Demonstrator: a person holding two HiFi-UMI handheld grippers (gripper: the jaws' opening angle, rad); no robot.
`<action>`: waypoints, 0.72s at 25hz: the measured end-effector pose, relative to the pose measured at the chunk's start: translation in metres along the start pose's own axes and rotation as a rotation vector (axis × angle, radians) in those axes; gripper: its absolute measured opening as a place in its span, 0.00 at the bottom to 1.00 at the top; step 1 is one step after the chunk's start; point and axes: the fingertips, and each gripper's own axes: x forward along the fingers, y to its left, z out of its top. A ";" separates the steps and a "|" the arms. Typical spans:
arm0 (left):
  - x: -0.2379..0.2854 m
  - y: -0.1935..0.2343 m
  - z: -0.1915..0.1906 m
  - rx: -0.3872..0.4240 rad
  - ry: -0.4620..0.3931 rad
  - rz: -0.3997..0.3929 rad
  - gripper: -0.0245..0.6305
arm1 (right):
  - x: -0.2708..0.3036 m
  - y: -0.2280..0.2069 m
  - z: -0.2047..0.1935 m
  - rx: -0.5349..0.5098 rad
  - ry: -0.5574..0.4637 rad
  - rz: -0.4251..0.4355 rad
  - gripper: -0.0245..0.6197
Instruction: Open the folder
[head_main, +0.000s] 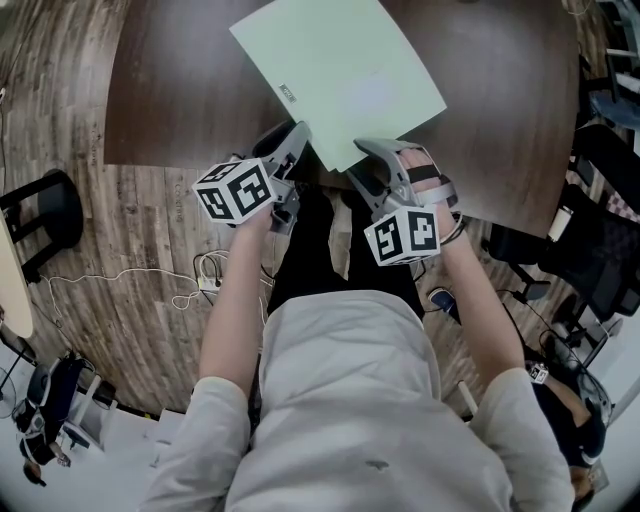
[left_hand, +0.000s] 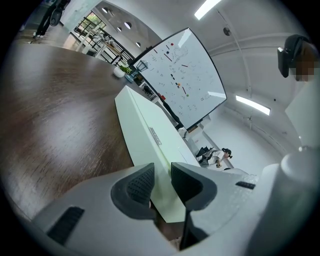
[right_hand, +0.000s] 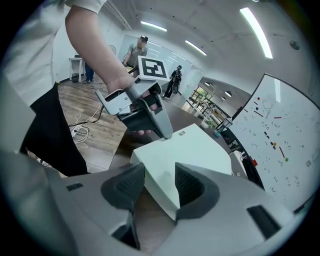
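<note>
Dark wood-grain table, flat pale-green folder; left gripper clamping its edge; right gripper parted astride its corner

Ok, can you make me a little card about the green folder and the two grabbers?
table: dark wood
folder: pale green, closed, flat, one corner at the table's near edge
left gripper: jaws shut on the folder's edge
right gripper: jaws open, the folder's corner between them

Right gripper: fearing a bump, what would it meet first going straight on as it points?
The right gripper would likely meet the folder first: its near corner sits between the open jaws.
</note>
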 end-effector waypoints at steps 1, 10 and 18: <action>0.000 0.000 0.000 0.000 0.000 0.000 0.20 | -0.001 0.000 0.001 -0.003 -0.002 -0.001 0.33; 0.001 -0.001 -0.001 0.000 -0.002 -0.002 0.20 | -0.008 0.001 0.004 0.001 -0.016 -0.020 0.20; 0.001 0.000 -0.002 -0.025 -0.012 -0.007 0.20 | -0.015 -0.003 0.009 -0.004 -0.032 -0.043 0.12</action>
